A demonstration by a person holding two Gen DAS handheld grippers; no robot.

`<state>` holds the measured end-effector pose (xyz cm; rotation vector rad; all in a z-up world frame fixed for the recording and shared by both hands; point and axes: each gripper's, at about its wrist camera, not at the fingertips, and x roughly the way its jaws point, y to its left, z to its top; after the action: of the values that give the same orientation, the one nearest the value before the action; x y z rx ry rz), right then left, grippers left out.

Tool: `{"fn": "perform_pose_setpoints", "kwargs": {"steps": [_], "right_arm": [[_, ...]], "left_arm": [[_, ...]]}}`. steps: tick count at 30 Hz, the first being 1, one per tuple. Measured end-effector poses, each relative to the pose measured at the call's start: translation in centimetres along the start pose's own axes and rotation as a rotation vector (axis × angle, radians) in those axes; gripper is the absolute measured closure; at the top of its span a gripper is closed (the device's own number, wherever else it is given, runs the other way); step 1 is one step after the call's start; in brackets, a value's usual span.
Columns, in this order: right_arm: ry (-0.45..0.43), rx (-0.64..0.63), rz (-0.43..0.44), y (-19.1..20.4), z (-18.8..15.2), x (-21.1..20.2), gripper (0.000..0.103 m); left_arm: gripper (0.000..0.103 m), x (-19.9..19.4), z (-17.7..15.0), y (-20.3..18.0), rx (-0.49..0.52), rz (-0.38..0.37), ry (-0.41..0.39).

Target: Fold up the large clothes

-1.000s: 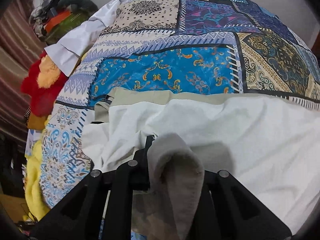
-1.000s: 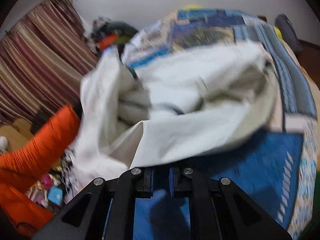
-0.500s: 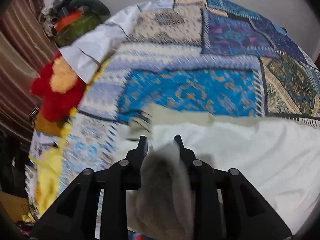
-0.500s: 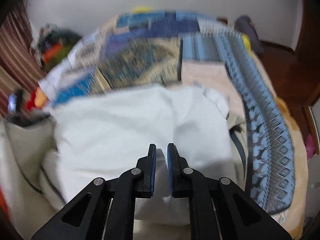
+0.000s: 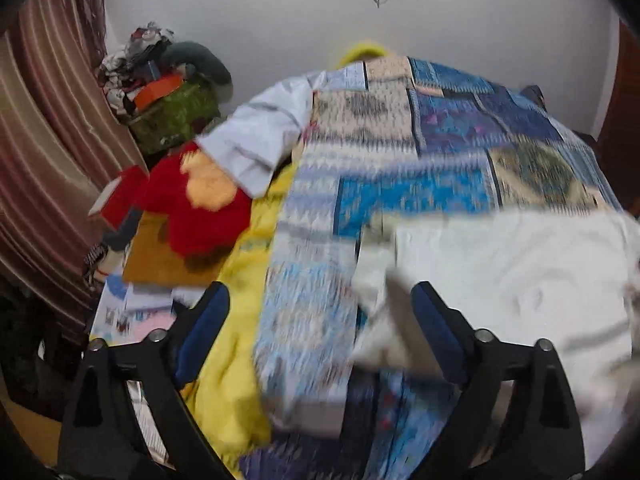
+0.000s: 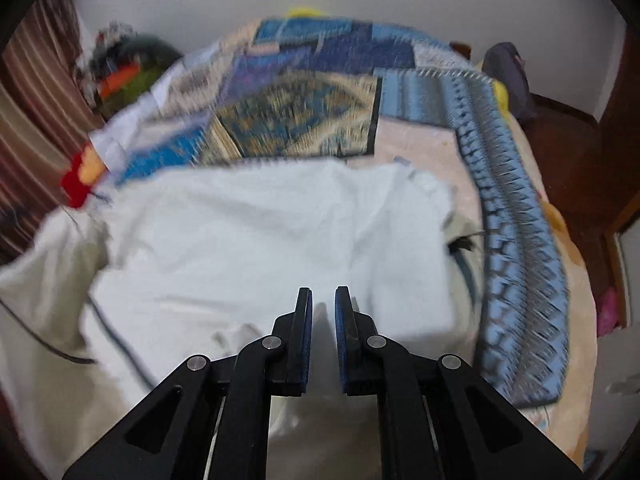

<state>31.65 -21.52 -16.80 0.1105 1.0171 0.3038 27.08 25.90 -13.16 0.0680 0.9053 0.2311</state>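
Left wrist view, blurred. Left tool [image 5: 320, 308] stands wide open, blue pads far apart; its jaws have just been opening, and nothing is pinched between them now. Beneath the gap lies the patchwork bedspread [image 5: 440, 152]. The white garment [image 5: 512, 280] is spread on the bed at the near right, its left edge just inside the right finger [image 5: 436, 332], not gripped. A yellow blanket [image 5: 236, 360] hangs off the bed's left side. Further left: a red plush toy [image 5: 188, 204], a pale shirt [image 5: 256, 148] draped over the bed's far-left corner, a heap of clutter [image 5: 168, 92] against the striped curtain [image 5: 44, 140].

Right wrist view, also blurred. Right tool [image 6: 323, 304] is closed, only a narrow slit between the pads; white cloth shows through the slit, but whether any is pinched cannot be told. The white garment [image 6: 260, 240] fills the middle and near left of the bed, lying flat with a few folds. A blue zigzag border [image 6: 516, 248] of the bedspread runs down the right.
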Motion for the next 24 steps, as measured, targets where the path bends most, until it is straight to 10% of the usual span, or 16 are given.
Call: {"fn": "perform_pose_setpoints", "kwargs": {"steps": [4, 11, 17, 24], "right_arm": [[-0.070, -0.013, -0.057, -0.6, -1.8, -4.8, 0.095], [0.001, -0.076, -0.074, -1.0, -9.7, -7.9, 0.095], [0.051, -0.164, 0.028, 1.2, -16.2, -7.8, 0.096], [0.012, -0.067, 0.268, 2.0, -16.0, -7.3, 0.095]], "left_arm": [[0.009, 0.3, -6.7, -0.4, 0.023, -0.027, 0.105], [0.009, -0.5, -13.9, -8.4, 0.065, -0.332, 0.207], [0.009, -5.3, -10.6, -17.0, 0.227, -0.452, 0.049], [0.009, -4.0, -4.1, -21.8, 0.232, -0.383, -0.019]]}}
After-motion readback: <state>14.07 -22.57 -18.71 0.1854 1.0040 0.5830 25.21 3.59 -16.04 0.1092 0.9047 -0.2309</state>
